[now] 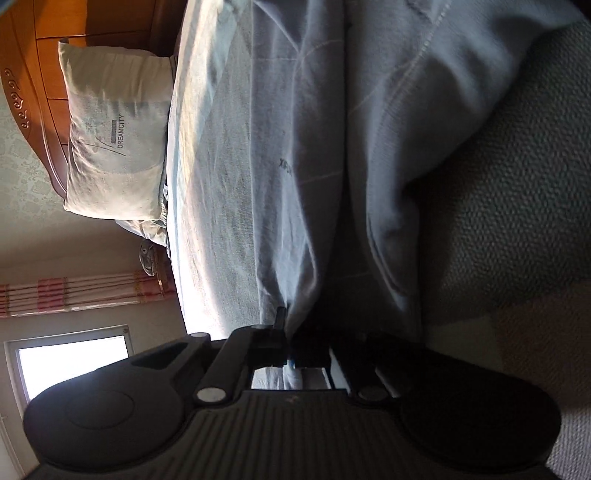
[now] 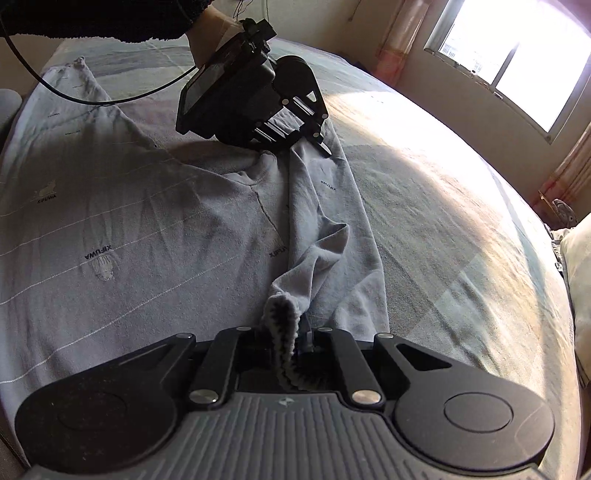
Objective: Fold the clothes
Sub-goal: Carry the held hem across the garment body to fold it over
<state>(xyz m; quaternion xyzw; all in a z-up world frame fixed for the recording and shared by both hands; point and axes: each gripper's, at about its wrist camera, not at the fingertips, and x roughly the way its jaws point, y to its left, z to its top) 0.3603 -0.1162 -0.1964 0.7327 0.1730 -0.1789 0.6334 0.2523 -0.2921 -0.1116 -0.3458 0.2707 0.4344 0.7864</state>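
Note:
A pale blue-grey sweatshirt [image 2: 155, 221] with small printed logos lies spread on the bed. One sleeve is drawn across its body toward the right wrist camera. My right gripper [image 2: 286, 334] is shut on that sleeve's cuff [image 2: 282, 314], which has a black zigzag trim. My left gripper [image 2: 318, 143], held by a hand [image 2: 207, 33] in a dark sleeve, sits low on the garment's far end near the neckline. In the left wrist view, which is rolled sideways, my left gripper [image 1: 290, 326] is shut on a raised fold of the sweatshirt [image 1: 295, 184].
The bed sheet [image 2: 443, 221] is sunlit to the right of the garment. A pillow [image 1: 114, 129] leans on a wooden headboard [image 1: 33, 74]. A window [image 2: 517, 48] and curtain stand beyond the bed. A grey knobbly cover [image 1: 517, 203] borders the sweatshirt. A black cable [image 2: 92, 99] hangs over it.

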